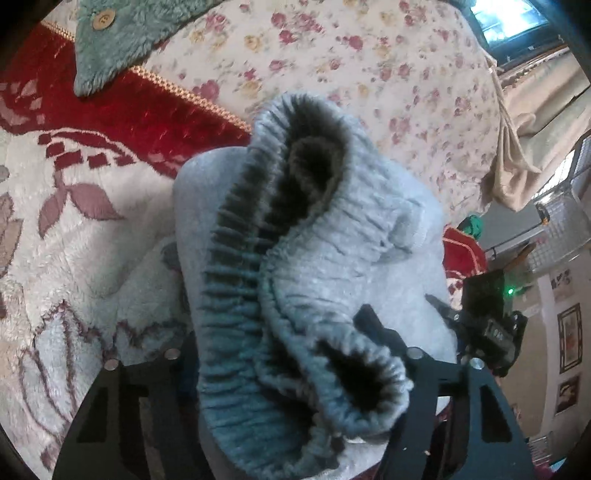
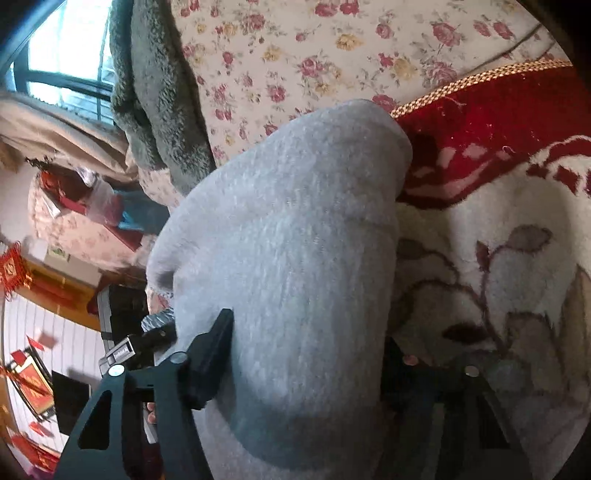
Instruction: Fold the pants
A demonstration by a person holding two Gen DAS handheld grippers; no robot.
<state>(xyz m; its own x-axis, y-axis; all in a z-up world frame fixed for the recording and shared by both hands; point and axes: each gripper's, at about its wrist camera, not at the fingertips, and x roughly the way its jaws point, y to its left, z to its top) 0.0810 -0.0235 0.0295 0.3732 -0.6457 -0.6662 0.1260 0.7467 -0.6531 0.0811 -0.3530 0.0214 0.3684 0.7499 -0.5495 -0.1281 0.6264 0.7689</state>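
Left wrist view, up close: the left gripper (image 1: 291, 373) is clamped on the bunched stretchy waistband (image 1: 280, 280) of the grey pants (image 1: 388, 229). Cloth fills the gap btw its two black fingers and spills over them. The pants look lifted, w/ the waistband standing up and curled so its dark inside shows.

Right wrist view, up close: the right gripper (image 2: 306, 354) is squeezed on a thick fold of the same pants (image 2: 288, 236). One finger (image 2: 214, 354) presses on the cloth's left side; the other is mostly hidden behind the cloth on the right.

I think the step is mid-fold: both hands hold the pants up, not yet laid flat. Next move prob needs both grippers to go down together, lay the bundle on the fluffy blanket (image 1: 74, 229), then let go and smooth it.

A bit farther: the blanket is soft and lumpy, so the fold may slide. Its red border w/ gold trim (image 2: 480, 77) runs just behind the pants. Past that lies the flower sheet (image 1: 369, 66), w/ lots of free room.

Far: a green fuzzy cloth w/ a button (image 1: 122, 33) sits at the back, well apart. The bed edge drops off at the far side, near the window (image 2: 66, 51), so keep away from there.
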